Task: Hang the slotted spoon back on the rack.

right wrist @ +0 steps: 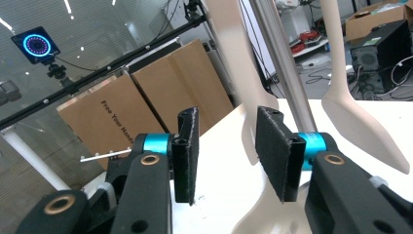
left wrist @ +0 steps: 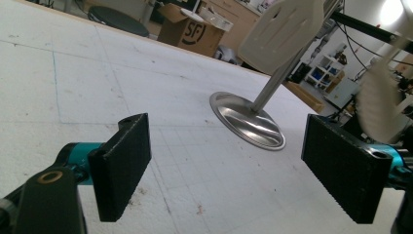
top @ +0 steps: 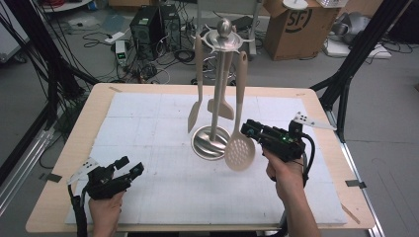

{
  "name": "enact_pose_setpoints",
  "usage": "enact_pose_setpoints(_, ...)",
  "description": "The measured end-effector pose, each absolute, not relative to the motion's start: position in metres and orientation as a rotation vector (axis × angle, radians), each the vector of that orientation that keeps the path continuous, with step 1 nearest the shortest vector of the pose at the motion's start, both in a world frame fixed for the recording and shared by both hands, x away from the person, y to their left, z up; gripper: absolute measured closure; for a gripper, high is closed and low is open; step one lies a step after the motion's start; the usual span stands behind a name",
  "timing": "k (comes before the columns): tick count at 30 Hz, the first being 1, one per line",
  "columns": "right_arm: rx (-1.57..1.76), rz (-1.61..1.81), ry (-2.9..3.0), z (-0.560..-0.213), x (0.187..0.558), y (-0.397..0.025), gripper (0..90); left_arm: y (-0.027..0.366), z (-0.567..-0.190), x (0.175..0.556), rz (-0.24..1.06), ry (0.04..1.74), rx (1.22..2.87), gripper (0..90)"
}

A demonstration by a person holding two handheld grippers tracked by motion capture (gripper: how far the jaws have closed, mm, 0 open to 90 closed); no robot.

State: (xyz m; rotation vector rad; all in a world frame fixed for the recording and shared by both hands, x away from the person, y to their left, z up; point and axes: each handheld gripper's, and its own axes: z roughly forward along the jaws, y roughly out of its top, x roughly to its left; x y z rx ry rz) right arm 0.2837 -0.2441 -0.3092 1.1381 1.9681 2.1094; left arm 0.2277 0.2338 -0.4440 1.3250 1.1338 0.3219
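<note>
Right gripper [top: 248, 129]: fingers [right wrist: 275, 151] part-way apart, holding nothing; one finger on each side of the slotted spoon's handle, not touching it.
Slotted spoon [top: 240, 148]: hangs from the stand, its perforated head just below and beside the right fingers, above the counter [top: 148, 197].
Stand [top: 212, 140]: round metal base just beyond the right fingers; a spatula [top: 221, 106] and another utensil [top: 194, 116] hang from it.
Left gripper [top: 129, 166]: fingers [left wrist: 122, 163] spread wide and empty, low over the counter, well apart from the stand base [left wrist: 248, 121] ahead of them.

L tongs [top: 129, 166] wide open, R tongs [top: 248, 129] part-open
</note>
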Motion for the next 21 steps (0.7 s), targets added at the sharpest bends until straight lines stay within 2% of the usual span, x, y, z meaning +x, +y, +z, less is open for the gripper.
enact_pose_setpoints(4,1.158,2.108,1.953,-0.31,0.282,-0.247,56.3,0.234,-0.444,0.227,0.323,1.132,1.328,18.9)
enact_pose_setpoints(11,1.221,2.033,1.917,-0.327,0.275,-0.26,40.9,0.233,-0.444,0.228,0.323,1.129,1.335,18.9)
enact_pose_setpoints(21,1.256,1.897,1.913,-0.363,0.262,-0.28,32.1,0.23,-0.445,0.228,0.32,1.113,1.348,18.7)
